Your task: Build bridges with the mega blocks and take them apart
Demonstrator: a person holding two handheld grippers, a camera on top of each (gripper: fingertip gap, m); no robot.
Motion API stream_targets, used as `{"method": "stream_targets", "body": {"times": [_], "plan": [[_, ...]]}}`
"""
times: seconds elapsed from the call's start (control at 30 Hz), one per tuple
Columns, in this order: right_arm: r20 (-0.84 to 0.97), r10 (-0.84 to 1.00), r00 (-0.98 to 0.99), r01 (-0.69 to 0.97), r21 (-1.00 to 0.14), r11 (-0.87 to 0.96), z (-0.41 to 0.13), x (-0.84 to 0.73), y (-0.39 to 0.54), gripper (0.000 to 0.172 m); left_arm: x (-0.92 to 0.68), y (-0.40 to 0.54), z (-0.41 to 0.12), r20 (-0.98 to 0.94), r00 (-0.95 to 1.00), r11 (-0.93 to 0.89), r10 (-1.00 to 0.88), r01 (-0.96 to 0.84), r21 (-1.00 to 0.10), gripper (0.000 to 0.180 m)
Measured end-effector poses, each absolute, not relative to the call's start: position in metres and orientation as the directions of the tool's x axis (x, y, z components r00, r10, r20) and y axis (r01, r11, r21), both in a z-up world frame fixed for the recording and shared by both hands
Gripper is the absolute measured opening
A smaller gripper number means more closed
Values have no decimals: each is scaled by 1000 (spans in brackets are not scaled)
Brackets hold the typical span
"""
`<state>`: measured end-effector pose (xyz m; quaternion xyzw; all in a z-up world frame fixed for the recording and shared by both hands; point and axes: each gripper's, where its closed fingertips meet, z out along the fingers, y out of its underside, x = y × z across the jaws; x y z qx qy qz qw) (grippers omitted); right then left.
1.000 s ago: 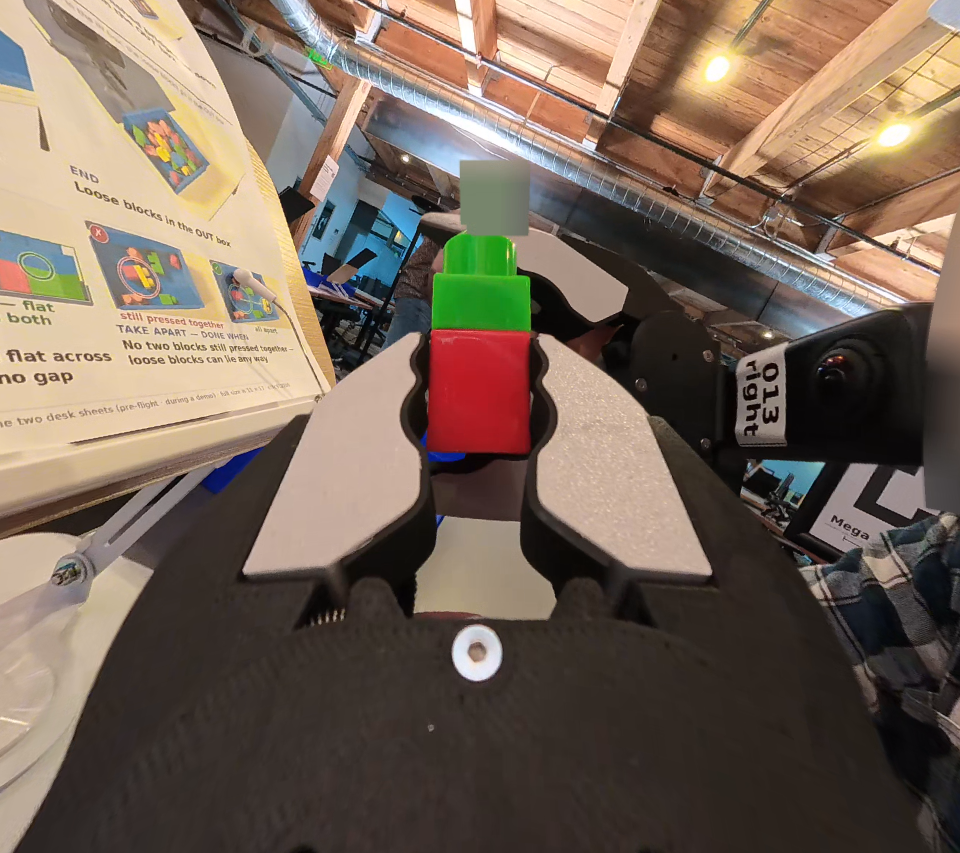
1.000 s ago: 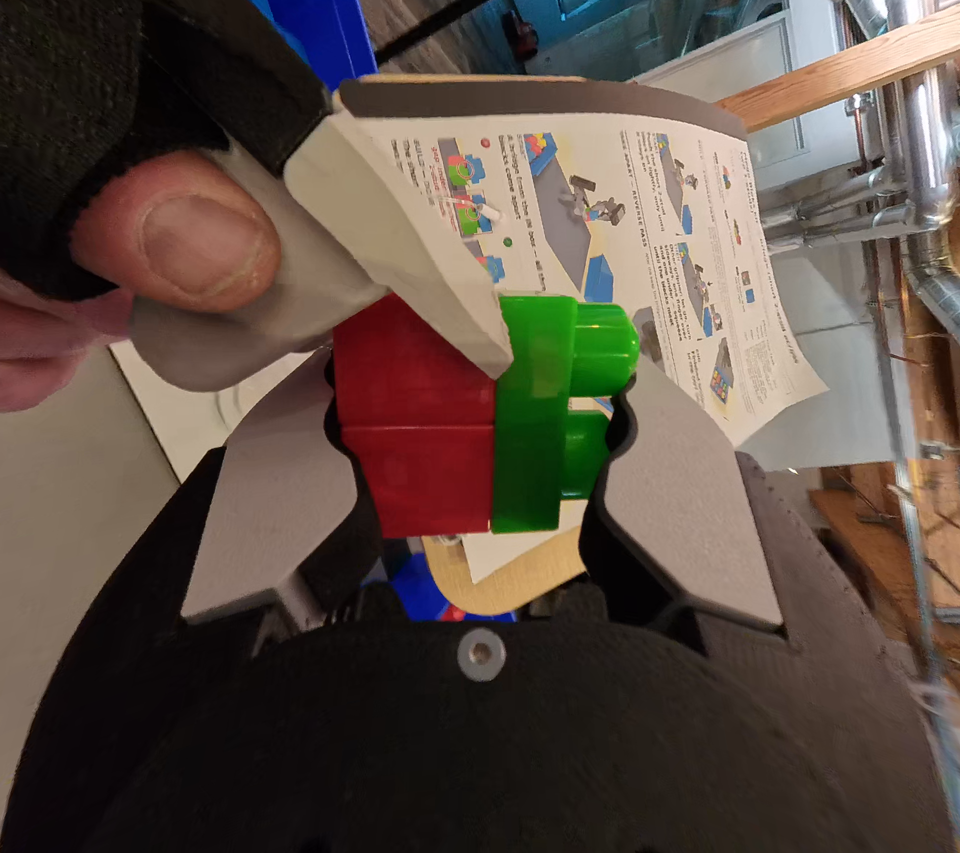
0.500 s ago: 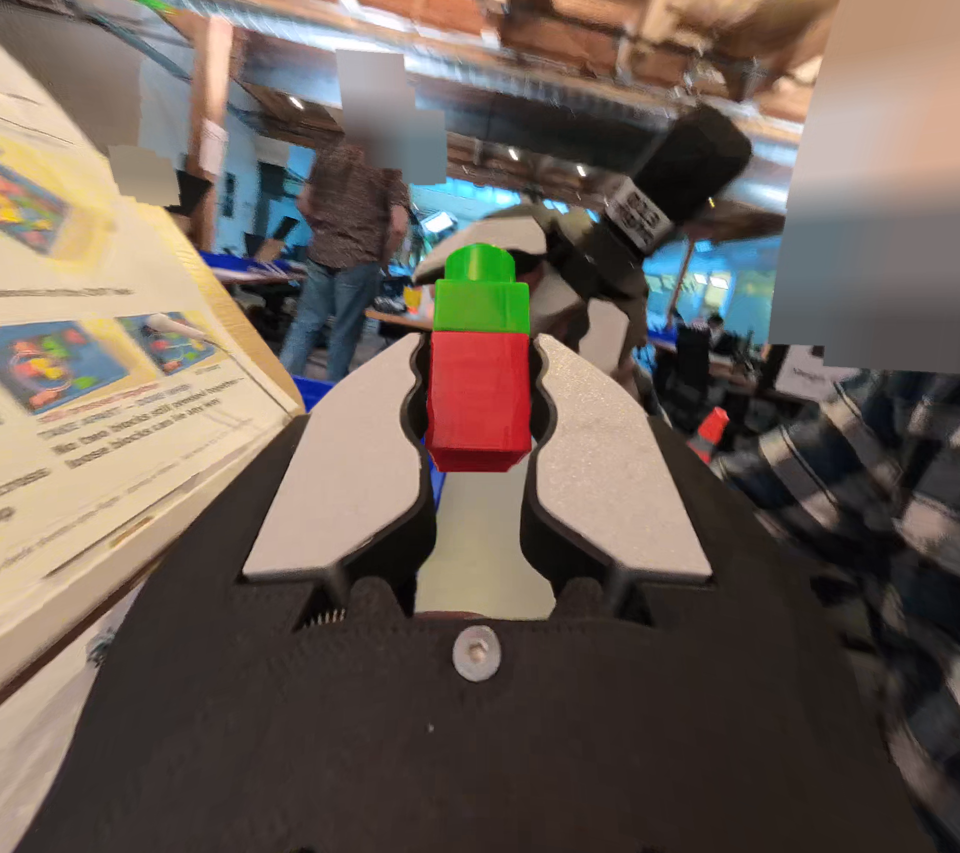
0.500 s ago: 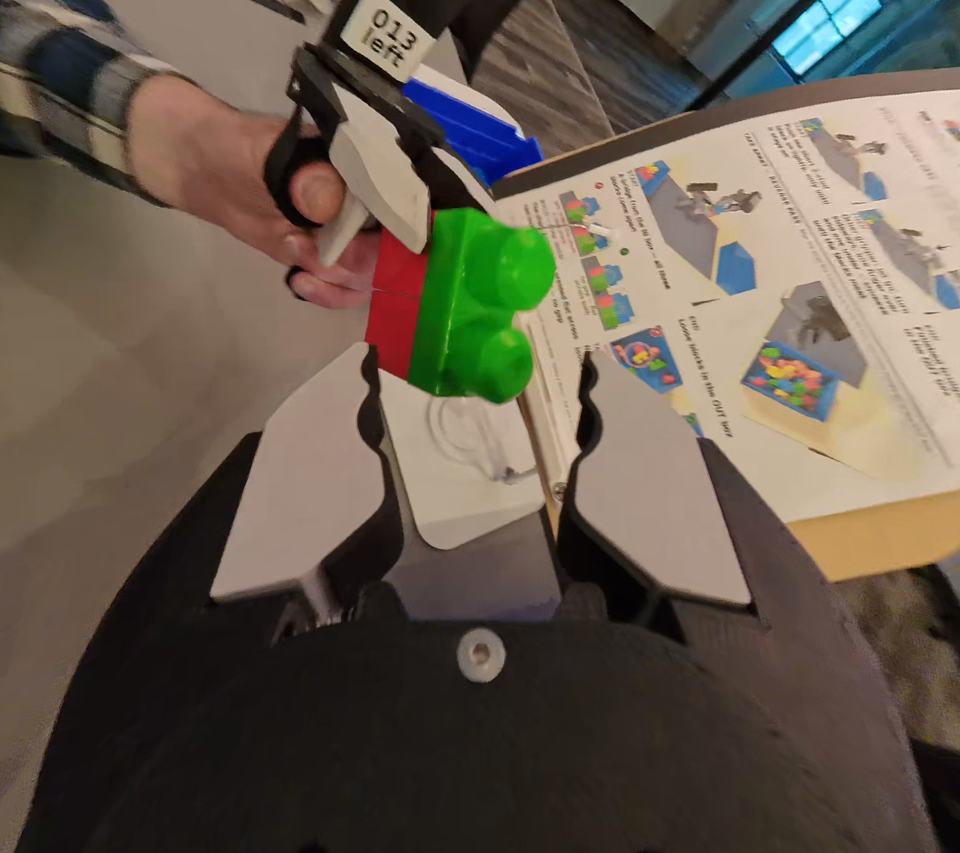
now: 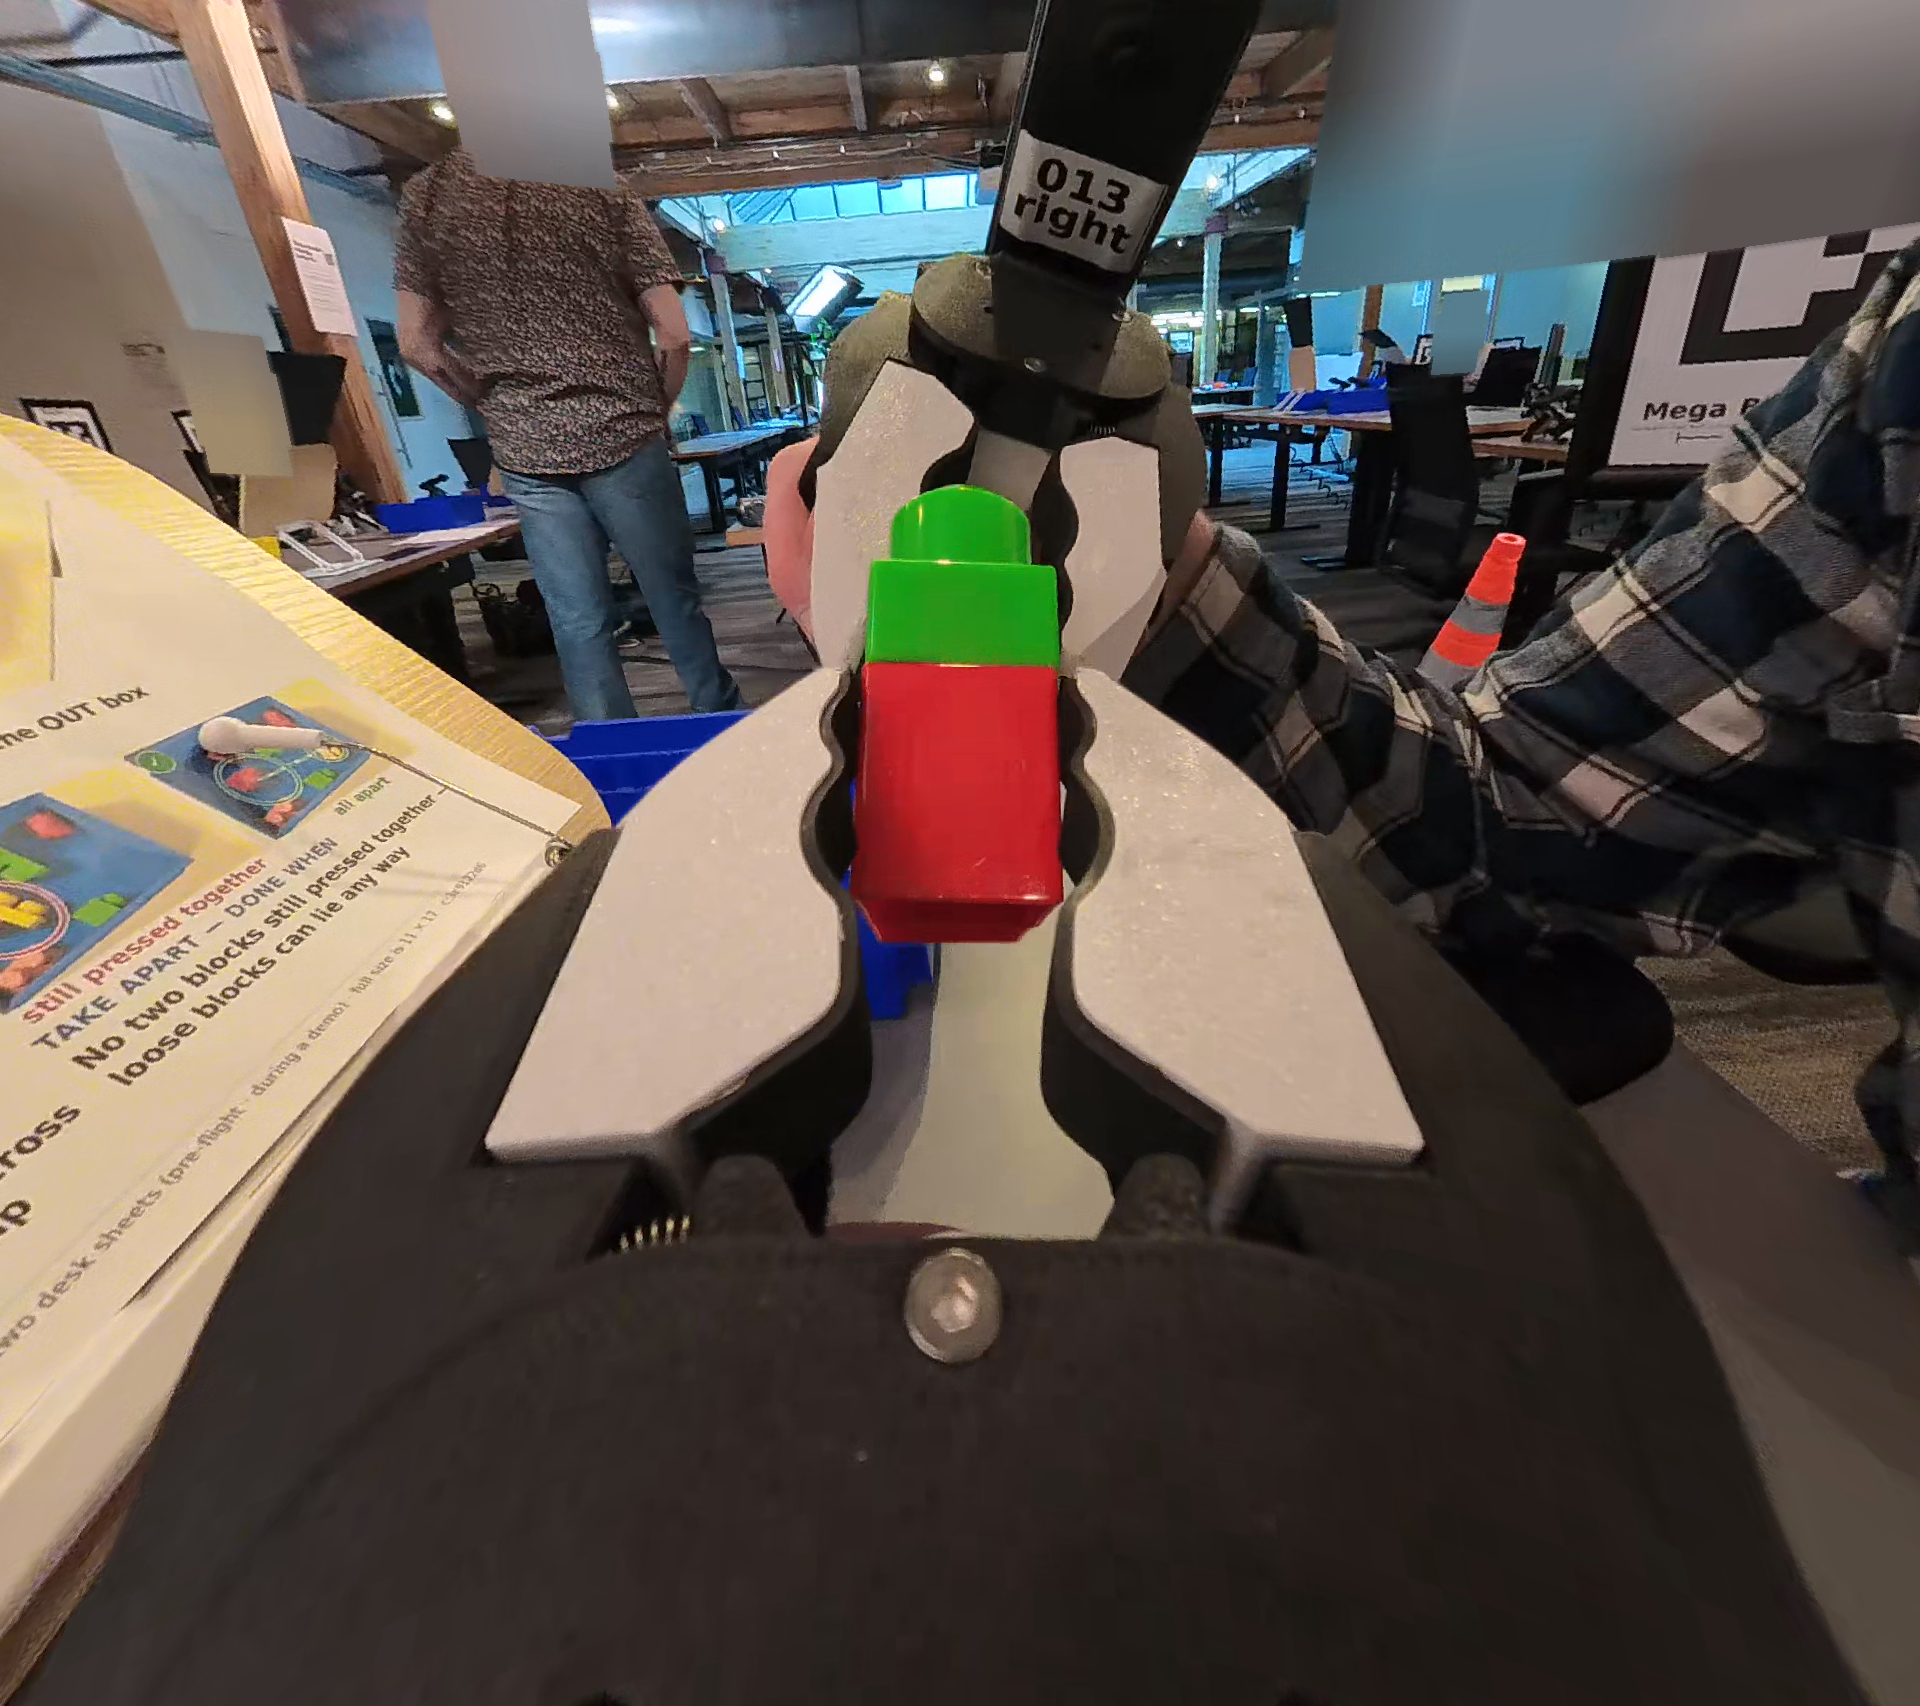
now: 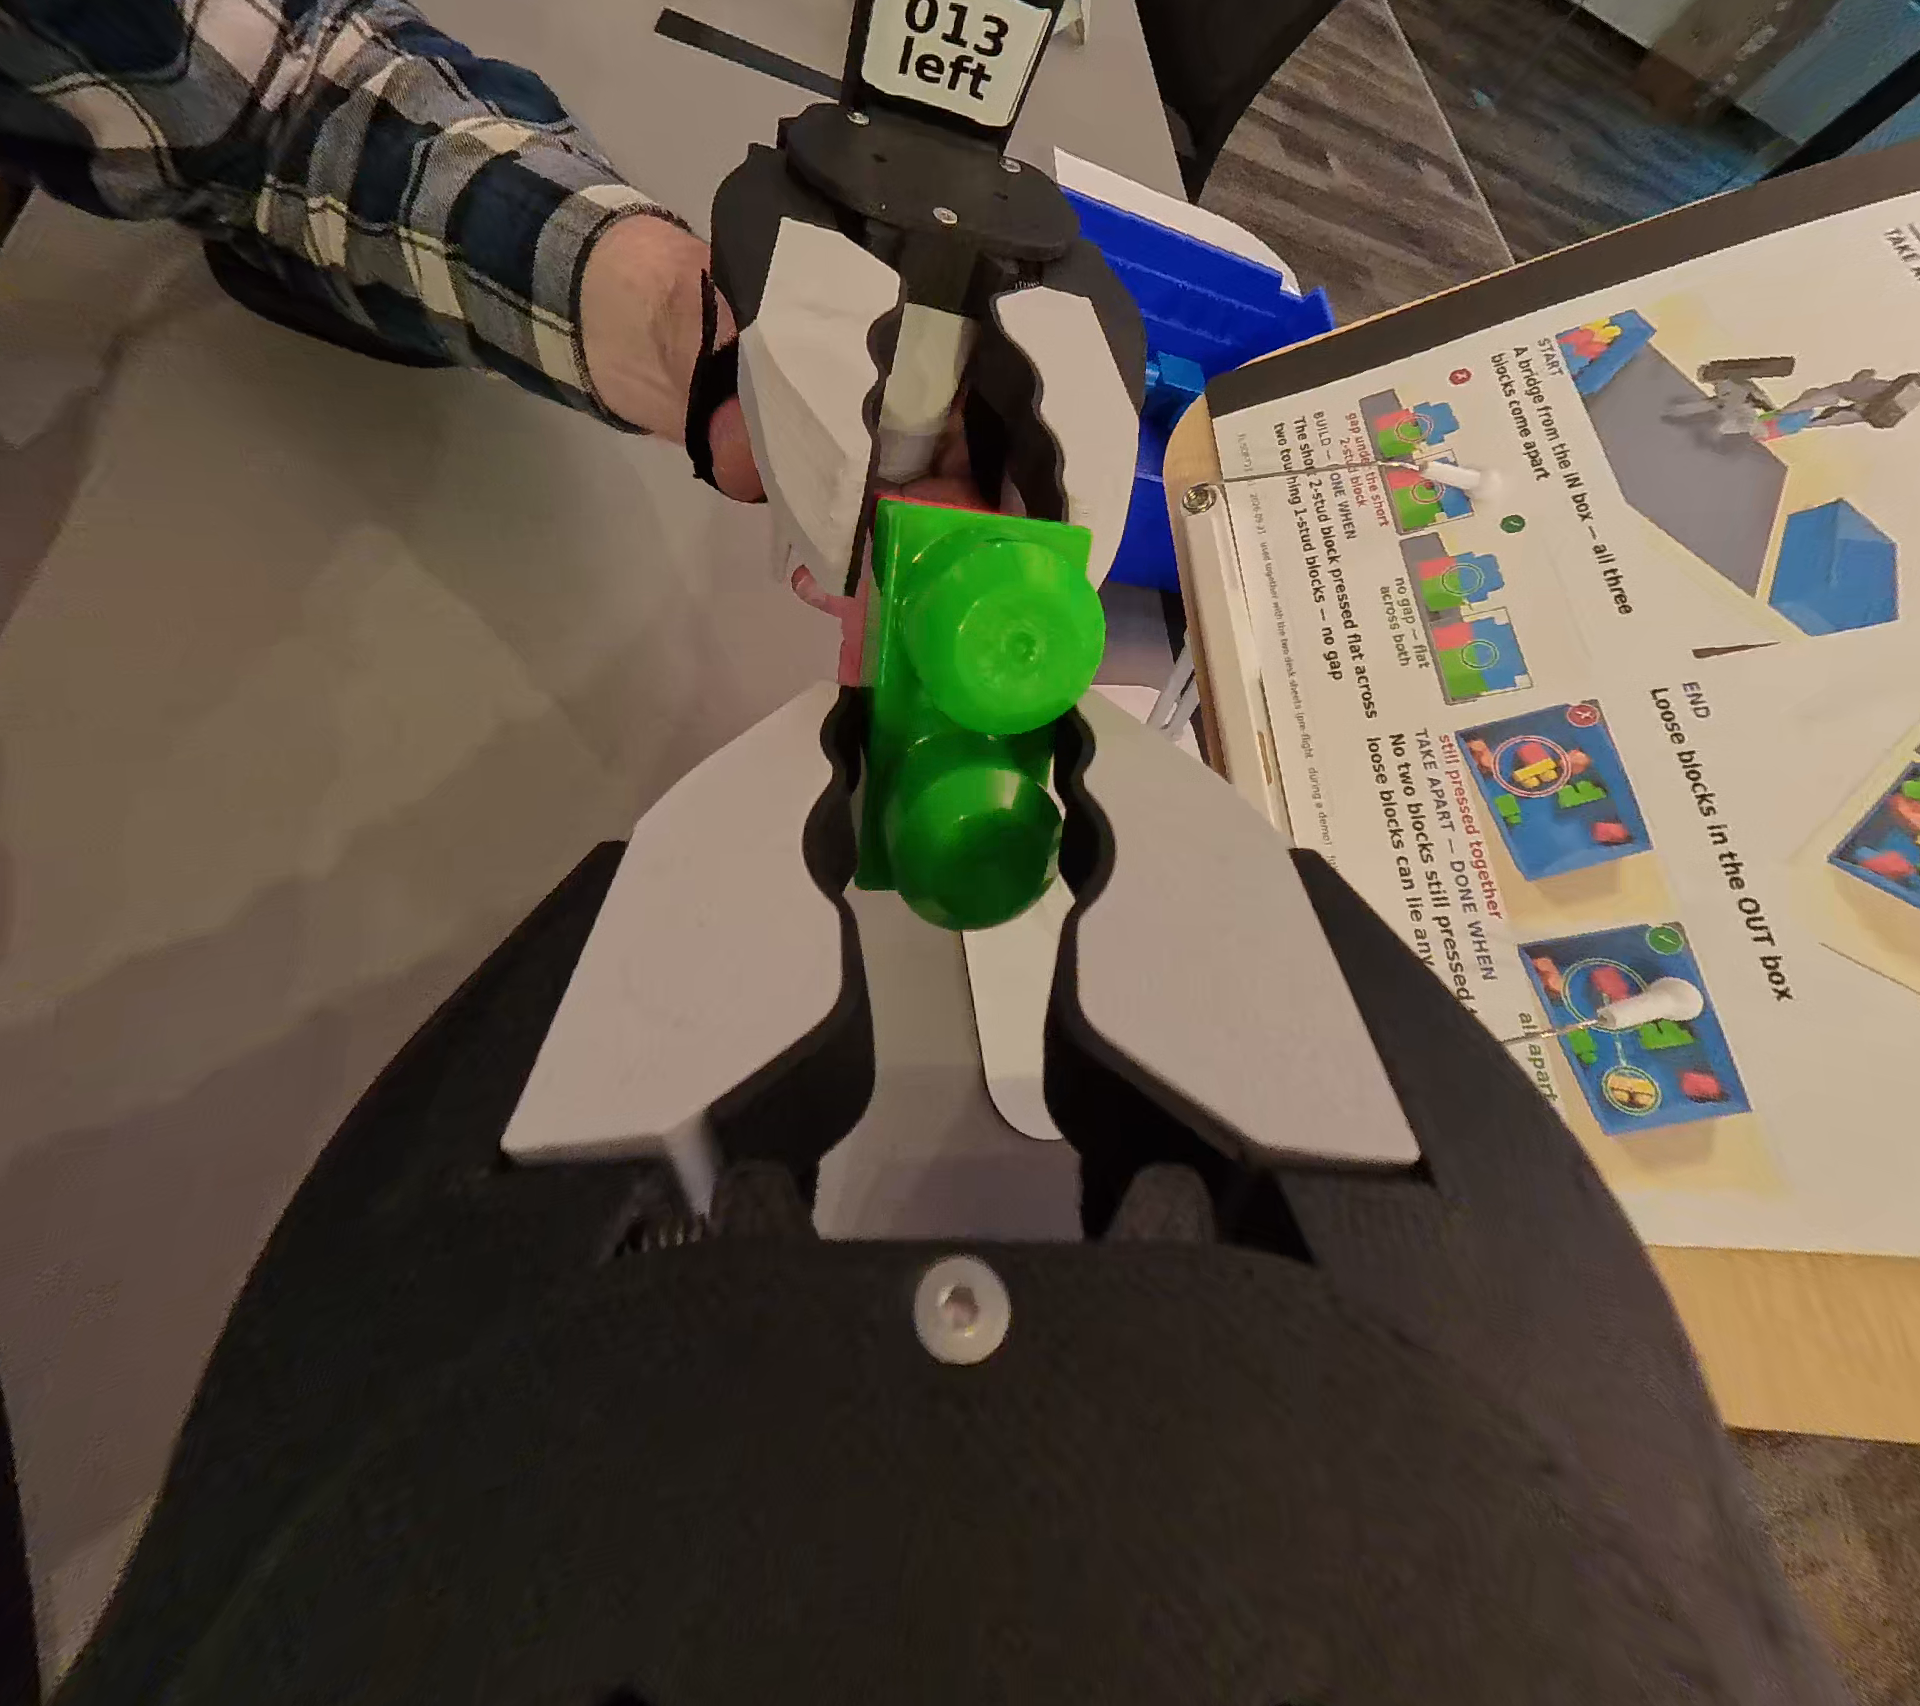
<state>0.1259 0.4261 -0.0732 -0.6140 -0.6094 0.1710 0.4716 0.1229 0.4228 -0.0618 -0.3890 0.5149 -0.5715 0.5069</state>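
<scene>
Take-apart step, I reckon, w/ both claws mid-air over the grey table [image 6: 312, 721]. My left gripper [image 5: 956, 783] clamps the red block [image 5: 956, 804]; right gripper [image 6: 961, 815] pinches the green block [image 6: 966, 721] stuck on it. Next: pull apart straight, no twisting.

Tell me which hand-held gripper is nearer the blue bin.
Left. The left hand-held gripper holds the red block right above the blue bin; the right hand-held gripper grips the green block farther back.
</scene>
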Motion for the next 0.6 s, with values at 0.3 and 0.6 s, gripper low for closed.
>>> {"method": "stream_targets", "body": {"times": [0.3, 0.6], "plan": [[461, 799, 386, 591, -788, 169, -14, 201, 450, 37, 101, 430, -30, -137, -103, 111, -985, 231, -967, 29], [551, 736, 394, 899, -400, -182, -44, 385, 511, 37, 92, 427, -20, -193, -86, 172, -977, 209, -963, 15]]}}
